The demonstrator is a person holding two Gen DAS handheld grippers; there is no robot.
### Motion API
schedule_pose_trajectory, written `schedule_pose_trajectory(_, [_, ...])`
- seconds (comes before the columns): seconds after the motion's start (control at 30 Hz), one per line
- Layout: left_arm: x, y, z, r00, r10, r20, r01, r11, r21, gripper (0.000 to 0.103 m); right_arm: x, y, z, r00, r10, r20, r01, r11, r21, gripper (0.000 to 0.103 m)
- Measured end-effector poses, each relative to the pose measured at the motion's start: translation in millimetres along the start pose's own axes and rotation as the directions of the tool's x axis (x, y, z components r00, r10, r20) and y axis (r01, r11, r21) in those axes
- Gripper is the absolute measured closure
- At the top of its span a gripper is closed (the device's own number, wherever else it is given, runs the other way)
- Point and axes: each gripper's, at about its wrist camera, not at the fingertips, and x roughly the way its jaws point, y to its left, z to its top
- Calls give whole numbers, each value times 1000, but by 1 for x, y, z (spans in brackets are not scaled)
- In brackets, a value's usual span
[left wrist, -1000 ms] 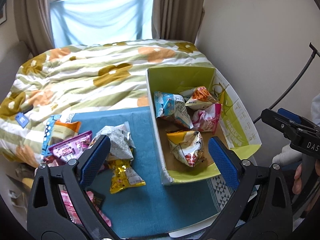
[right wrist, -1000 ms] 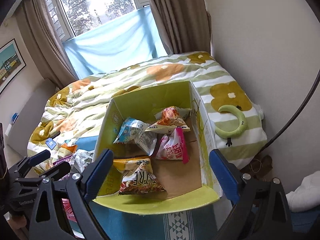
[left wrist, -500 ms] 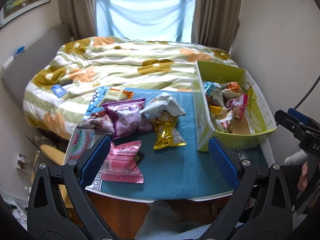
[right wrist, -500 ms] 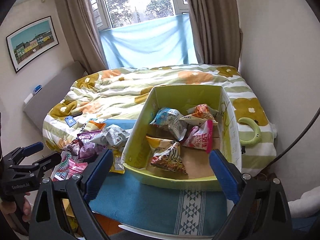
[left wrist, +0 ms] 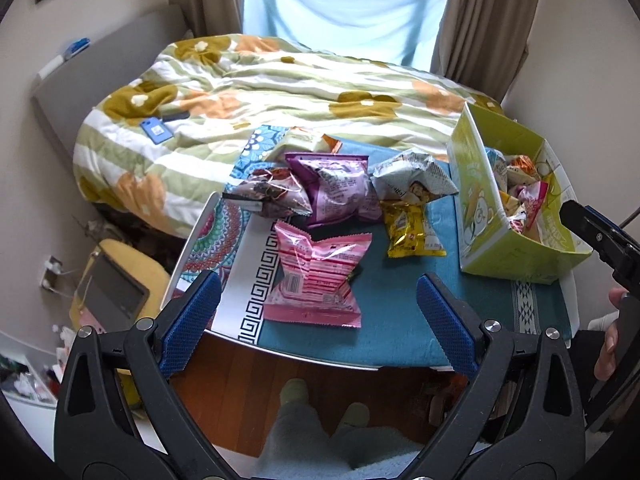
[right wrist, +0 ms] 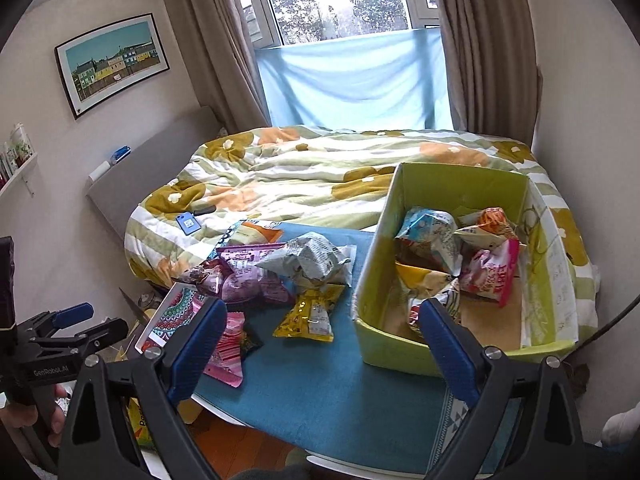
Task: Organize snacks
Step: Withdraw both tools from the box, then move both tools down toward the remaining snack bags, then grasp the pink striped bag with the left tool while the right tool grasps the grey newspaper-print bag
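Note:
A green cardboard box stands at the table's right side with several snack bags inside. Loose bags lie to its left on the blue cloth: a pink bag, a yellow bag, a purple bag, a grey-white bag and a dark shiny bag. My left gripper is open and empty, held back over the table's near edge by the pink bag. My right gripper is open and empty, in front of the box.
A bed with a flowered striped quilt lies behind the table. A wall stands right of the box. A yellow chair is at the table's left. The person's legs and wooden floor show below the near edge.
Both grippers have pulled back and up from the box. The left view has swung left from the box to the loose bags. Both stay open and empty.

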Motion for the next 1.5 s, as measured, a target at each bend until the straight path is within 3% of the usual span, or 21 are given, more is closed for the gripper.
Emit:
schedule_pose_trajectory(0.2, [46,7,2,995,-55,-80,58,997,45,5,34,26,-6,999,-4,-37,5,1000,30,7])
schedule_pose_trajectory(0.43, [114,16,-1,977,-114,-180,130,988,78,5,78,48,-14,995,-54,-82,59,996,64,7])
schedule_pose_trajectory(0.83, [200,15,-9,945,-151,-289,192,974,119,6,152,68,2,978,-199,-68,199,980,-3,7])
schedule_pose_trajectory(0.93, [211,14,-11,938,-169,-302,215,968,127,7,168,69,3,970,-235,-69,232,972,-46,7])
schedule_pose_trajectory(1.03, [220,17,-10,925,-199,-322,247,962,115,28,183,71,1,954,-288,-80,277,953,-121,7])
schedule_pose_trajectory(1.5, [217,34,14,933,-200,-299,258,951,170,34,238,71,2,904,-405,-138,337,873,-353,8])
